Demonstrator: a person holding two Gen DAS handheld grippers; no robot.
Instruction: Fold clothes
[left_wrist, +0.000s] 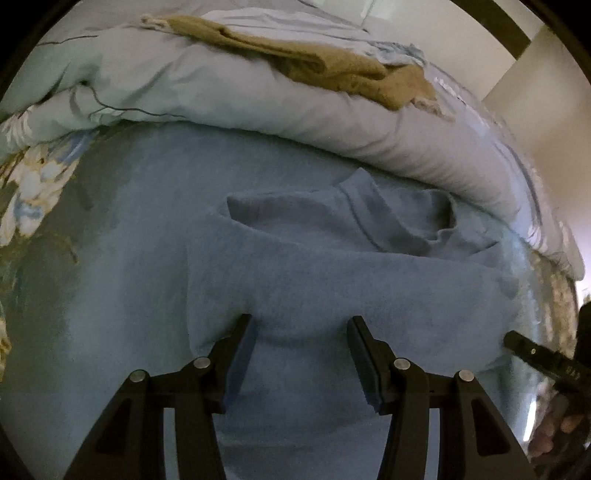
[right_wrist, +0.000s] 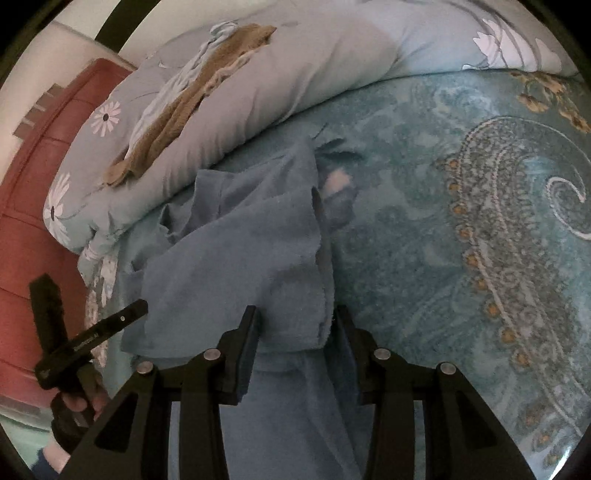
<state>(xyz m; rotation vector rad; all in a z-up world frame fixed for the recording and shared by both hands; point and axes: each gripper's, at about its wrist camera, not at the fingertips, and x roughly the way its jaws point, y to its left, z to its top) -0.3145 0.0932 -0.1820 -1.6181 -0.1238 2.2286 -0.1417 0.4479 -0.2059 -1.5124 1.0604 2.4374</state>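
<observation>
Your left gripper (left_wrist: 301, 325) is spread wide over the blue garment (left_wrist: 332, 266), which lies on the bed (right_wrist: 424, 184) near the rolled duvet (left_wrist: 221, 92). Close on one layer first. Your right gripper (right_wrist: 295, 317), also wide, straddles the garment's edge; pinch there, then lift evenly.

Dim, bluish indoor light, soft grainy blur, strong fisheye bending at black-vignetted edges, perhaps brighter toward the top.
</observation>
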